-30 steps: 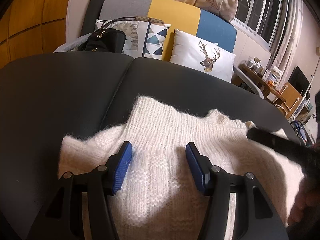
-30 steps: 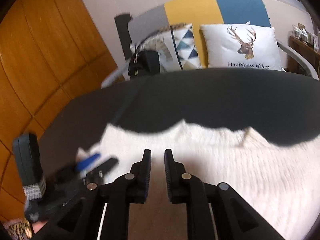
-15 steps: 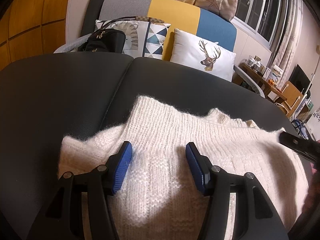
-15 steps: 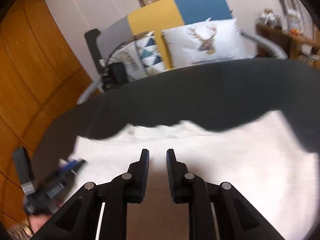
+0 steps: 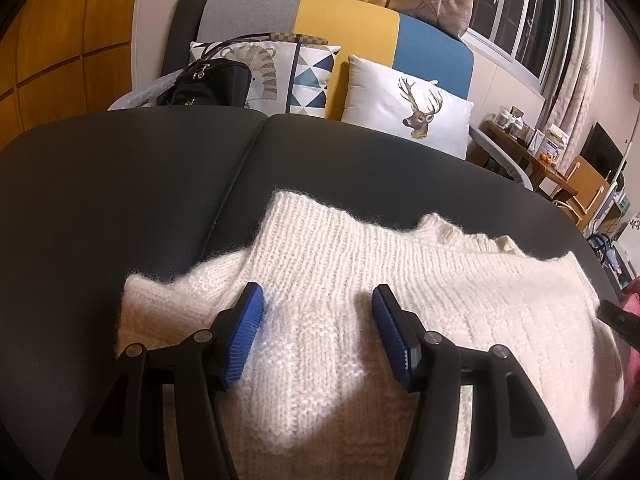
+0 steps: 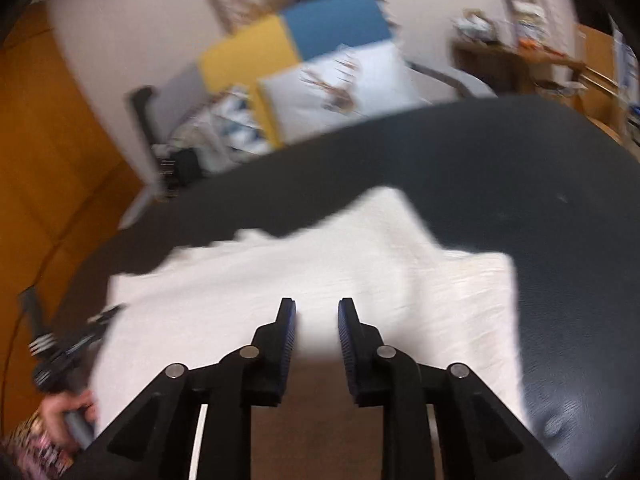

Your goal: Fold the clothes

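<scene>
A cream knitted sweater [image 5: 360, 280] lies flat on a black padded table [image 5: 120, 184]. My left gripper [image 5: 318, 304] is open, its blue pads spread wide just above the sweater's left part, holding nothing. In the right wrist view, which is blurred by motion, the sweater [image 6: 320, 264] shows as a white patch on the table [image 6: 560, 200]. My right gripper [image 6: 317, 312] hovers over the sweater with its jaws a narrow gap apart and nothing between them. The right gripper's tip also shows at the right edge of the left wrist view [image 5: 620, 322].
Behind the table stands a grey, yellow and blue sofa [image 5: 348, 20] with a deer cushion [image 5: 412, 108], a patterned cushion [image 5: 288, 76] and a black handbag [image 5: 208, 84]. Wooden panels [image 5: 60, 40] are at the left. A cluttered side table [image 5: 532, 152] is at the right.
My right gripper has swung to the right over the sweater and its jaws have parted slightly. My left gripper has stayed still and open.
</scene>
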`<state>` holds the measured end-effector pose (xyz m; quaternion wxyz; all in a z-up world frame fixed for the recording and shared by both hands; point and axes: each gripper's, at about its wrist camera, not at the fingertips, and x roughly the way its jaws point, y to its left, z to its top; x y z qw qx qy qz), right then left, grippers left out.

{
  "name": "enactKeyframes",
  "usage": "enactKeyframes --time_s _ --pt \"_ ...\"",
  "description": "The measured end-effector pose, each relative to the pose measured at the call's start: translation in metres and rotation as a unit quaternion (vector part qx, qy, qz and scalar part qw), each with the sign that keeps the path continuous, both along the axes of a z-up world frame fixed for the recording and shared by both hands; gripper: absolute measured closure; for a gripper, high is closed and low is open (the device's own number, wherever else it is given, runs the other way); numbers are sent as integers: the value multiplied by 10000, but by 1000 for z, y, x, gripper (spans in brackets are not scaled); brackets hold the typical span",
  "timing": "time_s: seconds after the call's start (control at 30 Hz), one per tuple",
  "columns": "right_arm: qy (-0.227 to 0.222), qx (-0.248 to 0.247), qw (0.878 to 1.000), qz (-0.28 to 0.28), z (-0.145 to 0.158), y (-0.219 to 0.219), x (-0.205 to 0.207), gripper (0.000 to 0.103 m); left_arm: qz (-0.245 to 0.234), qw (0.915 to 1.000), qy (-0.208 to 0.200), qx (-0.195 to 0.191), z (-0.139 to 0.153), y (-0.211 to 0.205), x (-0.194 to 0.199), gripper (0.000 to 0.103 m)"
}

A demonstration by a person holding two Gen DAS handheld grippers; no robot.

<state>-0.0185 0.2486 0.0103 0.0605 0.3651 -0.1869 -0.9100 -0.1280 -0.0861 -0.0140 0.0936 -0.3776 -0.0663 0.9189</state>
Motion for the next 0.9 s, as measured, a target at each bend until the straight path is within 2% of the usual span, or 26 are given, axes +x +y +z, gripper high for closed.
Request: enactKeyframes --time_s 0.1,0.2,0.3,0.37,0.47,0.63,0.73,0.8,0.87,0.9 --pt "22 63 9986 517 -3 -23 10 80 -23 9999 -43 -101 3 3 -2 42" --pt "-259 429 9968 619 -19 -31 11 83 -124 9996 -56 -257 11 8 3 42" --pt "-298 242 9981 482 -23 -20 17 83 -199 9998 4 -92 23 4 22 42" --pt "-220 36 9985 501 -14 -18 24 82 -304 9994 69 115 29 -1 43 42" --pt "-183 -172 9950 969 -4 -29 39 82 -544 9981 211 209 30 -1 84 42" --pt "-443 173 9853 1642 -12 -63 61 82 -1091 9927 407 -328 20 23 122 42" --pt "-675 767 9791 1760 -23 -80 65 82 -1247 9860 474 -1005 12 40 125 42" --pt "-673 995 9771 1758 -23 -82 68 83 -1343 9785 647 -1425 3 46 129 40" --pt "-670 1088 9765 1737 -24 -82 68 83 -1352 9748 827 -1572 -2 46 134 38" --pt "-667 1093 9767 1725 -24 -82 67 83 -1331 9763 811 -1503 -2 44 133 38"
